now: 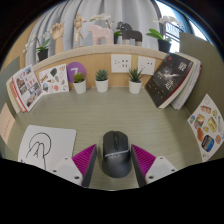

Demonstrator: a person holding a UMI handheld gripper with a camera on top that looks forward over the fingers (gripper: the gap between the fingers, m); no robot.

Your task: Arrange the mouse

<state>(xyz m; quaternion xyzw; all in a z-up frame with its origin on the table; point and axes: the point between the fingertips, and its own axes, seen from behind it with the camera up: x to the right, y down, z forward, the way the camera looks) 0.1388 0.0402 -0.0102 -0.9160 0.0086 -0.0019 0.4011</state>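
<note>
A dark grey computer mouse (114,152) lies on the greenish-grey table (115,112), with its front end pointing away from me. It stands between my two fingers, whose magenta pads (84,159) flank it left and right. A narrow gap shows at each side of the mouse, so my gripper (114,162) is open around it. The mouse rests on the table on its own.
A white sheet with a line drawing (46,143) lies left of the fingers. Three small potted plants (101,79) stand beyond, before a wooden shelf (100,50). Books lean at the left (28,87) and right (170,80). A sticker sheet (207,123) lies at the right.
</note>
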